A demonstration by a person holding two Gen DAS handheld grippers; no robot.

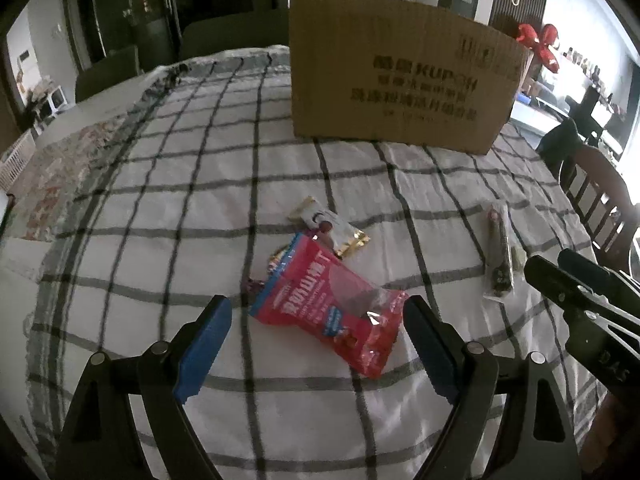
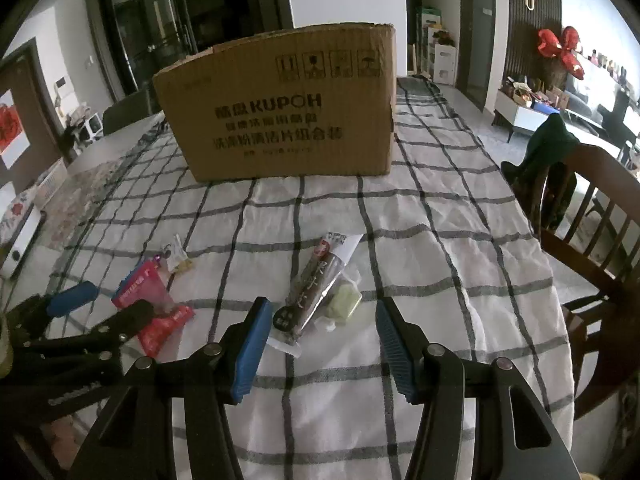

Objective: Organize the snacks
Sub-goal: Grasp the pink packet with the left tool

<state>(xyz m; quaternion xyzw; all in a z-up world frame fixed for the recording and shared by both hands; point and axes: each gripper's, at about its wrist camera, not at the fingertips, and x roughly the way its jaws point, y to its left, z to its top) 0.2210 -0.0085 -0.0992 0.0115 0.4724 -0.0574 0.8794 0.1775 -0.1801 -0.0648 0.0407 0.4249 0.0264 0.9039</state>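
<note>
A red snack packet [image 1: 328,308] lies on the checked tablecloth [image 1: 200,200] between the blue pads of my left gripper [image 1: 318,314], which is open and straddles its near end without pressing on it. Behind it lies a small white and gold packet [image 1: 332,226]. In the right wrist view, a long dark sausage packet [image 2: 310,292] lies beside a pale green packet [image 2: 346,300], just ahead of my right gripper [image 2: 322,320], which is open with nothing gripped. The red packet [image 2: 154,308] and the left gripper [image 2: 108,308] show at the left there. A cardboard box [image 2: 280,108] stands at the back.
Wooden chairs [image 2: 592,248] stand at the table's right edge, one with a dark garment over it. A patterned cloth [image 1: 60,168] covers the table's far left. The right gripper's black arm [image 1: 580,292] reaches in at the right of the left wrist view, beside the sausage packet [image 1: 500,256].
</note>
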